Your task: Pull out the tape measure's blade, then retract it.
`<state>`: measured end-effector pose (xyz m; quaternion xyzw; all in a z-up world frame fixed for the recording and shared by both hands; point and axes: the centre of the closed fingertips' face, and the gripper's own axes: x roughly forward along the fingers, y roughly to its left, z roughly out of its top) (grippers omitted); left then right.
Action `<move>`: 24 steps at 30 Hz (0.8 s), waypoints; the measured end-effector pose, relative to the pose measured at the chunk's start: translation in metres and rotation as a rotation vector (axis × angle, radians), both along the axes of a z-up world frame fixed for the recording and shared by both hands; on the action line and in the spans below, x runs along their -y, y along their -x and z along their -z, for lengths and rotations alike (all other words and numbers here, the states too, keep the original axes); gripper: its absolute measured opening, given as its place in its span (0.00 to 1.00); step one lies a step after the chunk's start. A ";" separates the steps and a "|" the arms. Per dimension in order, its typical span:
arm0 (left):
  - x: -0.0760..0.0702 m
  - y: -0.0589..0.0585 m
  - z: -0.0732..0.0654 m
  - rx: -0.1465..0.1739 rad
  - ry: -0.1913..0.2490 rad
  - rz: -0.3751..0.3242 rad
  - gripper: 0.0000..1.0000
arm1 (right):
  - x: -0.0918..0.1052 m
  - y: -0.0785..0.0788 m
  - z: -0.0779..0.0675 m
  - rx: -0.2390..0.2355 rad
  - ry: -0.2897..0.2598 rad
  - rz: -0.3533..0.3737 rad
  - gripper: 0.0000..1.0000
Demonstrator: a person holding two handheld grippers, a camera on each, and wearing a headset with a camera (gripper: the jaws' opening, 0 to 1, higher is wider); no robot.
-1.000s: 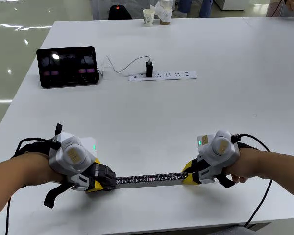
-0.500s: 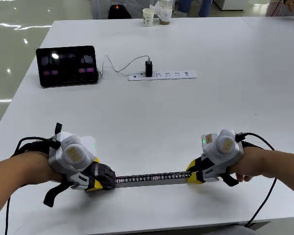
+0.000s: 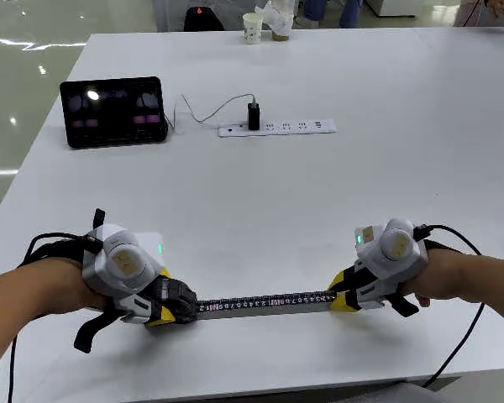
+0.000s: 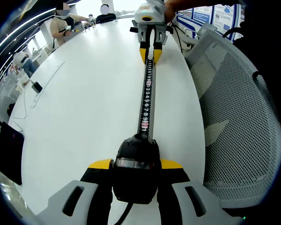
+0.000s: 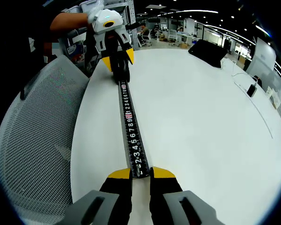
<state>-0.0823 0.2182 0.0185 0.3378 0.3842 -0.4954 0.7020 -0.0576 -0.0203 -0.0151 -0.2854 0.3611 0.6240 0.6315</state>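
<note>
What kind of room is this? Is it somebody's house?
Probably an open office or lab, not a house: there is a big white table, a mesh office chair beside it, a power strip on the table, and rows of desks farther back.

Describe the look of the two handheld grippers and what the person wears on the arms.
The left gripper and right gripper match: rounded white housings with a tan disc on top, a small green light, grey-and-black jaws tipped yellow. A black cable trails from each. The forearms are unsleeved.
</note>
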 end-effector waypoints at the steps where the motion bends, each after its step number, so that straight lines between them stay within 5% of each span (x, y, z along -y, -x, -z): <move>1: 0.000 0.000 0.000 0.000 0.000 0.000 0.31 | 0.001 0.000 0.000 0.000 0.002 0.001 0.10; 21: 0.001 -0.001 0.002 0.012 0.004 0.014 0.32 | -0.001 0.001 0.000 0.009 0.014 0.000 0.12; 24: -0.004 -0.001 0.011 0.020 -0.037 0.003 0.33 | -0.002 0.000 -0.001 -0.005 0.009 0.030 0.12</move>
